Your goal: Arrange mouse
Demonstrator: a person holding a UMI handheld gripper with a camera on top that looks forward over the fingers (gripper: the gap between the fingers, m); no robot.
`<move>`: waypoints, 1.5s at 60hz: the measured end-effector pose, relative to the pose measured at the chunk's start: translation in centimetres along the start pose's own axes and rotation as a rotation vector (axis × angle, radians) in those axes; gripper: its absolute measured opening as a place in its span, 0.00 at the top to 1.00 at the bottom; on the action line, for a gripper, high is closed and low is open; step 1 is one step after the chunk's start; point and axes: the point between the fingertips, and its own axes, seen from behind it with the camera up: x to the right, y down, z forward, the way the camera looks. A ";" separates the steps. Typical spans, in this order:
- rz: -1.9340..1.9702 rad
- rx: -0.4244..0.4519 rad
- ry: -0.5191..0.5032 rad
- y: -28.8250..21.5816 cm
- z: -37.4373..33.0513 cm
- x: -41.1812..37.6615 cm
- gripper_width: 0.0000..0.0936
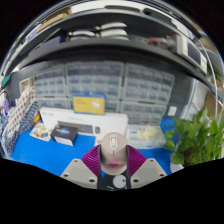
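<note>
Hand-held gripper (113, 165) clenched on a pale grey, rounded plastic mouse (113, 151), which sits between the magenta pads (96, 160), lifted above the blue work surface (45, 152). Beyond: a white box-shaped device (78, 124), a wall of small parts drawers (95, 80), and a leafy green plant (197, 140) to the side. Risk: the smooth curved shell may slip or rotate in the pads if pressure eases; a hasty set-down could leave it skewed.
</note>
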 end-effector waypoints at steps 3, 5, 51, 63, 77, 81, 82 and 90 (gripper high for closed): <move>0.009 -0.045 0.013 2.7 1.0 2.6 0.65; 0.016 -0.078 0.016 4.5 1.7 3.8 0.65; 0.041 -0.398 0.023 19.9 6.2 7.8 0.13; 0.029 -0.307 0.064 13.4 2.3 6.1 0.07; 0.008 -0.181 0.052 6.5 -5.5 -2.7 0.07; 0.009 -0.156 0.035 5.6 -7.7 -6.0 0.07; 0.009 -0.150 0.031 5.5 -8.2 -6.8 0.07; 0.037 -0.092 -0.017 4.7 -12.1 -12.8 0.07</move>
